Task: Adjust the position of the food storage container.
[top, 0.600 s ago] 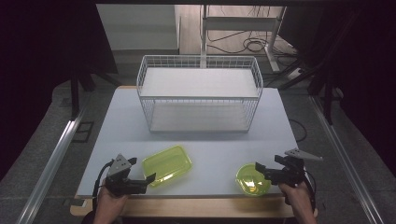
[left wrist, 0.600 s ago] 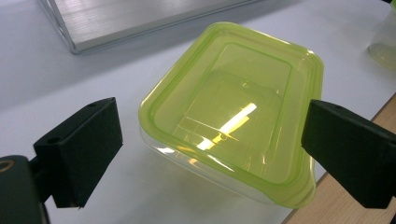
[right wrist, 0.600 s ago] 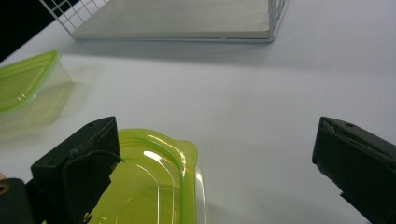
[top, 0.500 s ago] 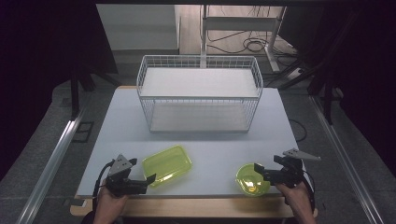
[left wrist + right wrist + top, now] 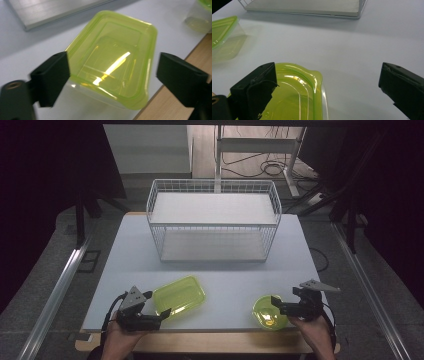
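A rectangular yellow-green container lies near the table's front left. My left gripper is at its near end, open. In the left gripper view the container sits between the jaws of the gripper: the left jaw is close to its rim and the right jaw stands apart. A round yellow-green container sits at the front right. My right gripper is open beside it. In the right gripper view that gripper's left jaw hangs over the round container and the right jaw is over bare table.
A white wire basket with a shelf stands at the back middle of the white table. The wooden front edge runs just under both hands. The basket's base lies far ahead of the right gripper.
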Available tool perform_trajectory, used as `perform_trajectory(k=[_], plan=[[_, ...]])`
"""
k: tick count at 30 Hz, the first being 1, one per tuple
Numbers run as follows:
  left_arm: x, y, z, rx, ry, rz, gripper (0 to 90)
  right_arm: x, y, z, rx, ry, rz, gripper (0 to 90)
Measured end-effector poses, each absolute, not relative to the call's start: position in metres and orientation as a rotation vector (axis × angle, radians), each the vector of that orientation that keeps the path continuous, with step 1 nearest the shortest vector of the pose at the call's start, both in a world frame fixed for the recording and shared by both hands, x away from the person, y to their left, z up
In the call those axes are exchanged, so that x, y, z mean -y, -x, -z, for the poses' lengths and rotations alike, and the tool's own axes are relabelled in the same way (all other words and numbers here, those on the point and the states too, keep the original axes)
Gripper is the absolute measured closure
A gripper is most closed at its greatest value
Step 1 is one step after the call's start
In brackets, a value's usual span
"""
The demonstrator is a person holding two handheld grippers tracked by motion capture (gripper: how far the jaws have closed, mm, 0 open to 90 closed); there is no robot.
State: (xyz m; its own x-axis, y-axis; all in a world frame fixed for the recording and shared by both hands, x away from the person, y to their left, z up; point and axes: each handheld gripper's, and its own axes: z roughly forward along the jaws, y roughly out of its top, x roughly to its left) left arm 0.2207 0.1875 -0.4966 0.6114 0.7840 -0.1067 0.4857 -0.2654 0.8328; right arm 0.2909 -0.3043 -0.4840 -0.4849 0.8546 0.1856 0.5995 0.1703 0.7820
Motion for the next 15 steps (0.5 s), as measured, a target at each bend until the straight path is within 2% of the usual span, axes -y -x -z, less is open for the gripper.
perform_trajectory(k=[1,2,3,4,5,7,8,9,10,12,15], plan=[[-0.186,-0.219,0.495,-1.0,-1.925,-0.413,23.0,0.305,-0.291,0.484,-2.15,-1.397,-1.213,2.8],[-0.185,-0.218,0.494,-0.992,-1.923,-0.416,23.0,0.305,-0.291,0.484,-2.15,-1.397,-1.213,2.8],[-0.184,-0.217,0.493,-0.982,-1.919,-0.411,29.2,0.305,-0.291,0.484,-2.147,-1.399,-1.216,3.3],[-0.183,-0.217,0.492,-0.977,-1.914,-0.403,41.5,0.305,-0.291,0.483,-2.14,-1.403,-1.219,3.8],[-0.181,-0.216,0.49,-0.97,-1.91,-0.399,41.5,0.305,-0.291,0.483,-2.14,-1.403,-1.219,3.8],[-0.175,-0.215,0.488,-0.947,-1.907,-0.387,56.6,0.305,-0.291,0.483,-2.136,-1.398,-1.218,4.3],[-0.171,-0.215,0.488,-0.94,-1.907,-0.377,69.2,0.304,-0.291,0.483,-2.138,-1.399,-1.217,4.6],[-0.167,-0.216,0.488,-0.927,-1.914,-0.363,69.2,0.304,-0.291,0.483,-2.138,-1.399,-1.217,4.6],[-0.162,-0.216,0.488,-0.911,-1.923,-0.348,79.9,0.304,-0.29,0.483,-2.142,-1.396,-1.212,4.9],[-0.149,-0.218,0.489,-0.886,-1.954,-0.34,88.0,0.303,-0.29,0.483,-2.143,-1.393,-1.211,5.1],[-0.132,-0.221,0.491,-0.85,-2.004,-0.316,89.9,0.303,-0.29,0.483,-2.145,-1.385,-1.213,5.4]])
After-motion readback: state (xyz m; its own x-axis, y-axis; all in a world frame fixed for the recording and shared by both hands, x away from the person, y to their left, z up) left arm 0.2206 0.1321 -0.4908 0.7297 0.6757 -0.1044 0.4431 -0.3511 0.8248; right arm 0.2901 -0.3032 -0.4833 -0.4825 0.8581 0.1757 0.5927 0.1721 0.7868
